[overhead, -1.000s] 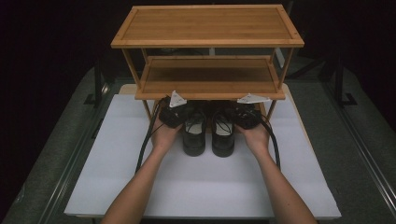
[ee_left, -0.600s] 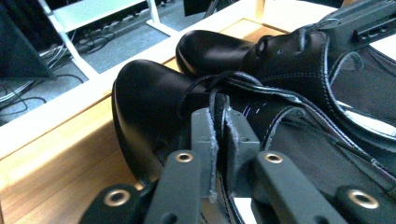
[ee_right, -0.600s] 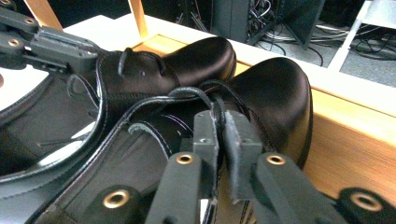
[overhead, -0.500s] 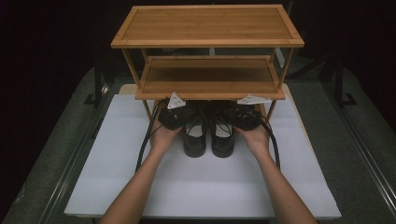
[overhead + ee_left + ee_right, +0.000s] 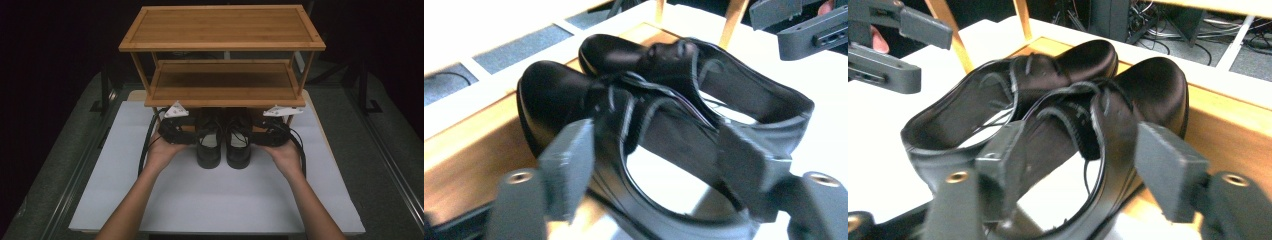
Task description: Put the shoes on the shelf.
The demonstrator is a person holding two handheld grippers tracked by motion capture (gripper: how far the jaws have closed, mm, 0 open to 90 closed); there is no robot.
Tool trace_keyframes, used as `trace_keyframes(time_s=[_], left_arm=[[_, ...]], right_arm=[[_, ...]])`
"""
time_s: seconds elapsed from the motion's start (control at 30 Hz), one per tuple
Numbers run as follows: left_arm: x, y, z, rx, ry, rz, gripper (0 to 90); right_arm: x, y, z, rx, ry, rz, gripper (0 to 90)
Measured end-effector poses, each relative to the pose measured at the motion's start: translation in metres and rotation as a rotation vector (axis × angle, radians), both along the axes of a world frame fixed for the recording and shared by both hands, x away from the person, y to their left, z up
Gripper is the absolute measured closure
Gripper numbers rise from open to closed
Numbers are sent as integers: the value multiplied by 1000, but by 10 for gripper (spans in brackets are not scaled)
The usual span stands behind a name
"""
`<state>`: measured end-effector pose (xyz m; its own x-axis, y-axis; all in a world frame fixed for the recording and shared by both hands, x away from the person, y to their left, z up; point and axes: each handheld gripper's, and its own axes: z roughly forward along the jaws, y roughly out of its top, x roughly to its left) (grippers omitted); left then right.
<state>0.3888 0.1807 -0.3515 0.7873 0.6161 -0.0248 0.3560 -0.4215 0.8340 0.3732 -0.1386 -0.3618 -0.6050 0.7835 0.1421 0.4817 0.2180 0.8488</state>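
Both your grippers have just been opening and have drawn back a little since the earlier frame, while the shoes stay put. Your left gripper (image 5: 176, 131) stands with its jaws spread around the collar of the left shoe (image 5: 209, 142), pads off the leather. Beside it, touching, sits the right shoe (image 5: 238, 142), with your right gripper (image 5: 272, 134) likewise spread around its collar. Toes point under the wooden rack (image 5: 222, 90), whose lower shelf overhangs them and both grippers; heels rest on the white counter (image 5: 200, 200).
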Motion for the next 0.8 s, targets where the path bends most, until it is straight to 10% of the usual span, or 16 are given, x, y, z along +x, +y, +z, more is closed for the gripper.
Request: trace_keyframes(time_s=[0.37, 0.8], left_arm=[[-27, 12, -32, 42, 61, -36, 90], [-23, 0, -82, 144, 121, -50, 15]], right_arm=[[-33, -8, -21, -44, 78, 59, 139], [-30, 5, -74, -130, 170, 91, 132]])
